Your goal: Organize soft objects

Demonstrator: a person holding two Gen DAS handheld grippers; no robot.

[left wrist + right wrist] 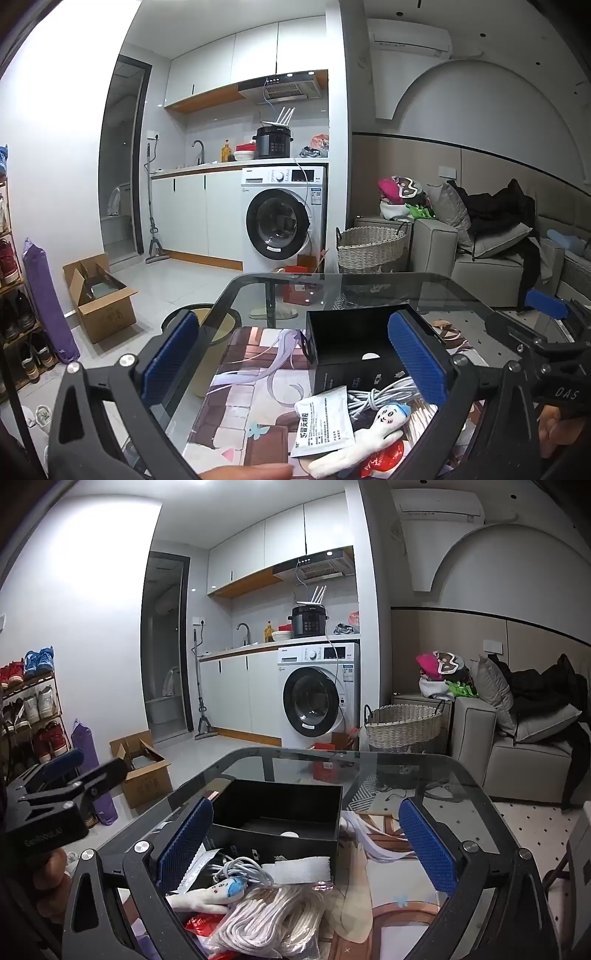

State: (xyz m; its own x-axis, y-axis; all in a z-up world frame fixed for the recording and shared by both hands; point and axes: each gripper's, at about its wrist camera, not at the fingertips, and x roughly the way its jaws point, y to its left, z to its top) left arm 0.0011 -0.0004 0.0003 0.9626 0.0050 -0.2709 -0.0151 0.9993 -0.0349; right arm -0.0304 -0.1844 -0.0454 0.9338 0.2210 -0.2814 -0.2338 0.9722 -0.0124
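Observation:
A pile of soft things lies on a printed mat [255, 398] on a glass table [332, 284]. It holds a white plush doll with a blue cap [365, 435] [214, 890], a white sachet [323, 421], a grey coiled cable [384, 395] [240, 871], a bag of white rope [273, 919], a red packet [384, 458] and a white foam strip [299, 871]. An open black box [354, 336] [280, 812] stands behind the pile. My left gripper [291, 365] is open above the pile's left side. My right gripper [306, 845] is open above the pile.
A wicker basket [369, 247] stands on the floor beyond the table, next to a grey sofa [480, 258] with clothes. A washing machine [284, 221], a cardboard box [99, 299] and a shoe rack [29, 709] are further off. A yellow bin [214, 325] sits below the glass.

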